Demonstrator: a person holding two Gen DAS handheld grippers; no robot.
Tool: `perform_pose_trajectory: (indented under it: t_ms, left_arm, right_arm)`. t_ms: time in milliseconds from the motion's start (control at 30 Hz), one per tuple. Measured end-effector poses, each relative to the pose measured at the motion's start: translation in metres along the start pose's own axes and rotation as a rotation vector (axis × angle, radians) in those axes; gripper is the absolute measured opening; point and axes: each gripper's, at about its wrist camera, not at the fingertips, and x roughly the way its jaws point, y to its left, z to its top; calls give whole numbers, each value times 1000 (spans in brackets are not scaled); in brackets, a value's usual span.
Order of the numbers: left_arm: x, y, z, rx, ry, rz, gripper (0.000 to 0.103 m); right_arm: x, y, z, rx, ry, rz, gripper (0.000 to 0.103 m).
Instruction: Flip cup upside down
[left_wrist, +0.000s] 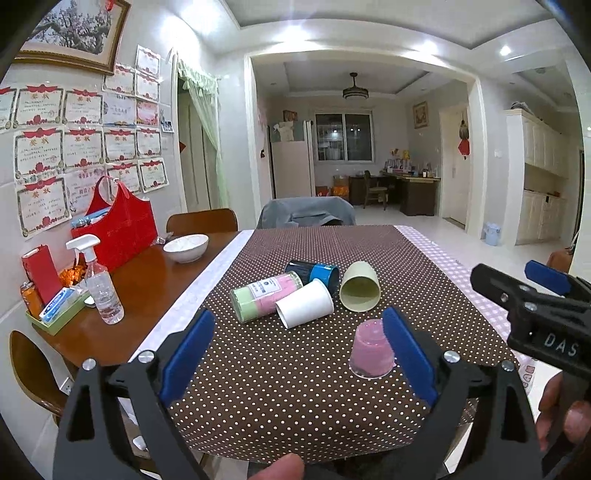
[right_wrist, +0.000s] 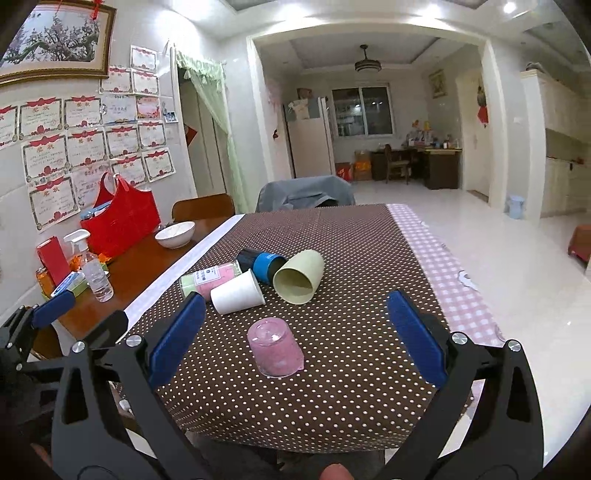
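A pink translucent cup (left_wrist: 371, 350) stands upside down, rim on the brown dotted tablecloth (left_wrist: 280, 391); it also shows in the right wrist view (right_wrist: 275, 349). My left gripper (left_wrist: 299, 350) is open and empty, its right finger (left_wrist: 406, 350) close beside the cup. My right gripper (right_wrist: 295, 332) is open and empty, above the near table edge, the cup between and ahead of its fingers. Behind lie a white paper cup (left_wrist: 304, 303), a pale green cup (left_wrist: 360, 286), a pink-green bottle (left_wrist: 264, 295) and a blue-black container (left_wrist: 314, 273), all on their sides.
The right gripper shows at the right edge of the left wrist view (left_wrist: 535, 295). On the wooden table left of the cloth are a white bowl (left_wrist: 185, 247), a spray bottle (left_wrist: 99, 284), a red bag (left_wrist: 118, 225) and a green tray (left_wrist: 55, 314). Chairs stand around the table.
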Motion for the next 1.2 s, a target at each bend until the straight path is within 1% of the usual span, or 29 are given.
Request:
perform_pose_trajectory:
  t_ms: [267, 533, 1200]
  left_arm:
    - [-11, -1, 4, -9, -16, 5, 92]
    - [-19, 2, 8, -26, -29, 17, 92]
    - [-19, 4, 8, -36, -26, 27, 92]
  right_arm:
    - [-10, 6, 1, -23, -30, -30, 97]
    - [-17, 12, 2, -38, -47, -36, 97]
    - [-17, 11, 2, -32, -38, -30, 97]
